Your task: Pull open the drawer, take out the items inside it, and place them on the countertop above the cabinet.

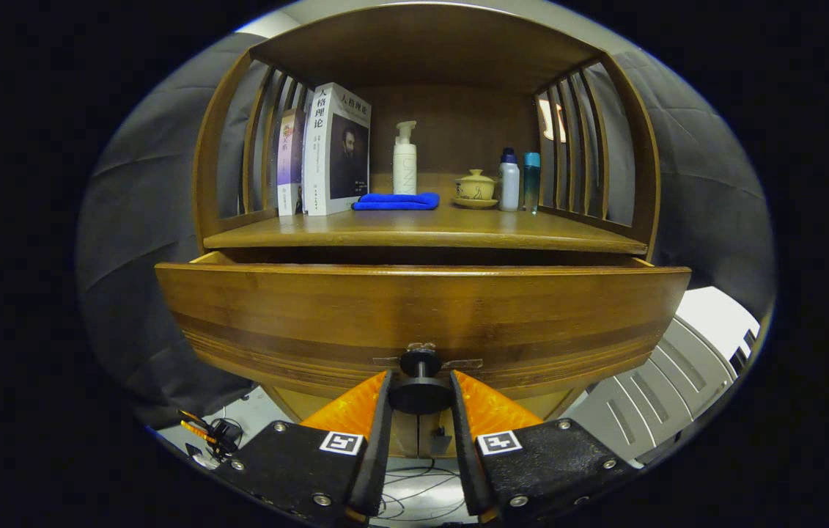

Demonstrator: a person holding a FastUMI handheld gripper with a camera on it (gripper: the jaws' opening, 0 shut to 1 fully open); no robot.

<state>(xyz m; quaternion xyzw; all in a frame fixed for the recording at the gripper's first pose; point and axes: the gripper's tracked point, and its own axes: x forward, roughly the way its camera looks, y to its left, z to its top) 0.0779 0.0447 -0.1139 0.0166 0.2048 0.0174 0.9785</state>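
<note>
Gripper view: jaws clamping drawer knob [420, 394]

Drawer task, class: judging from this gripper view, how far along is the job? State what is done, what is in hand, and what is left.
Done: the drawer stands pulled out from under the countertop. In hand: the gripper has its fingers on either side of the drawer knob, seemingly pressing it. Left: taking out the contents, hidden behind the drawer front, and placing them on the countertop beside the blue cloth.

Glossy varnished wood with banded grain on the drawer [421, 308] front at centre frame; dark smooth knob [421, 389] (metal or plastic, unclear). Soft cloth [396, 201], glossy paper on 2 books [326, 150], smooth plastic pump bottle [404, 160] above.
</note>
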